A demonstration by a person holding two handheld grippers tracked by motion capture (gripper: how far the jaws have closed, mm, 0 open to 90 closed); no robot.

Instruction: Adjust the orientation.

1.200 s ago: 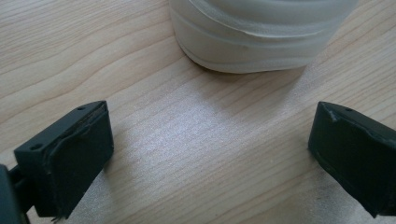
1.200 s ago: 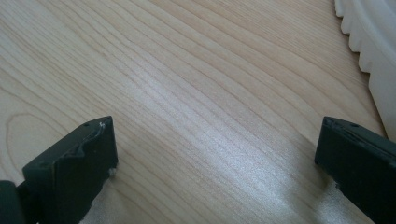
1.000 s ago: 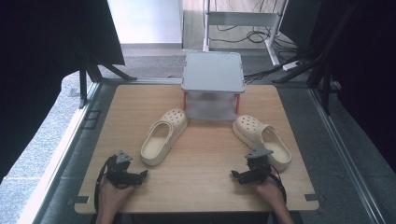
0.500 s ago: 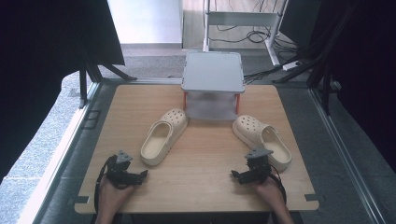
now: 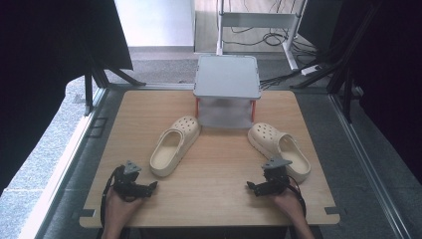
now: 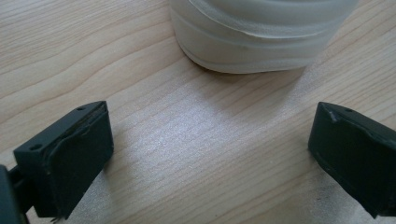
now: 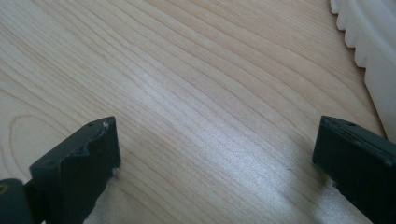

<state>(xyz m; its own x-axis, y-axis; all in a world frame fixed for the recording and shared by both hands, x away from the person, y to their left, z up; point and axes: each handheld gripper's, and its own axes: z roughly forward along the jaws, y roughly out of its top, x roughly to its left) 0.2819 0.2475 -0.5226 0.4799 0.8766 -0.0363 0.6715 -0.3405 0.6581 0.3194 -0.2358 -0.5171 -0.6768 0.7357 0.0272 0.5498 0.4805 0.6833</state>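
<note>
Two cream foam clogs lie on a light wooden table (image 5: 149,114), one to either side of a single small grey-topped stand (image 5: 227,75) with red legs at the table's far edge; the left clog (image 5: 175,144) rests just in front of the stand's left corner, toe pointing toward it and heel angled toward the person; the right clog (image 5: 278,149) lies off the stand's right front corner, toe toward the stand and heel toward the table's right edge. Two hand-held grippers sit low at the near edge, well apart from the stand; the left gripper (image 5: 149,186) rests near the left clog's heel, its two black jaws spread wide with bare wood between them, the clog's rounded heel just beyond in the left gripper view; the right gripper (image 5: 253,187) sits just beside the right clog's heel, its two jaws likewise wide apart and holding nothing, the clog's ridged sole edge at the upper right of the right gripper view. Two hands grip the tools from the bottom of the high view.
</note>
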